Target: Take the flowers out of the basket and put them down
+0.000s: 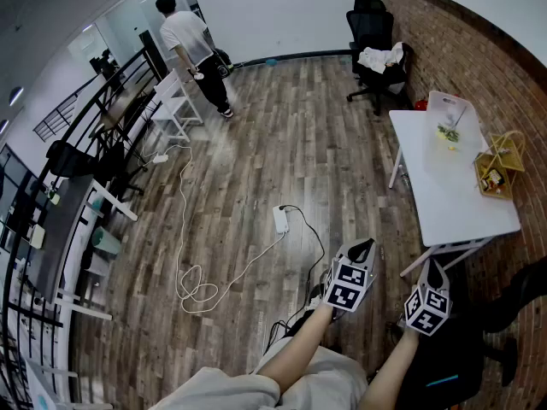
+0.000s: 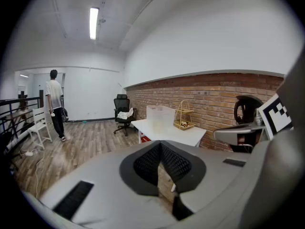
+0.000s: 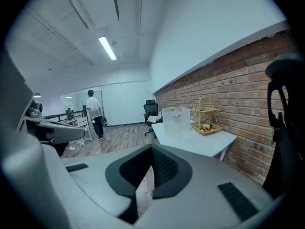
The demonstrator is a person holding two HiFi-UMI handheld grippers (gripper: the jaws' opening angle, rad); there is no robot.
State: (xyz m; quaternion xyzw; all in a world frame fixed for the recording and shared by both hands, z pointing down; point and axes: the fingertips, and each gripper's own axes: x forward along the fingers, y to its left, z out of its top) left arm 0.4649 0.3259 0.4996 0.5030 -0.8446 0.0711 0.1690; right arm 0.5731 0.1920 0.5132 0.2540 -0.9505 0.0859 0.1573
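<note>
Standing well beyond left tongs (image 1: 362,247), right tongs (image 1: 432,268): basket (image 1: 502,188).

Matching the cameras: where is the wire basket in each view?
Head view: wire basket at right edge, on white table.
Left gripper view: basket right of centre, by brick wall.
Right gripper view: basket right of centre.
Shared landmark: clear bin on the same table.

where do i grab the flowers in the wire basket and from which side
Likely from the side facing the room, coming in low and level. The flowers lie in the bottom tray of the basket, and its tall wire frame arches over them, so a straight-down reach looks blocked. Pinch where the bunch stands highest; stems are too small to make out here.
</note>
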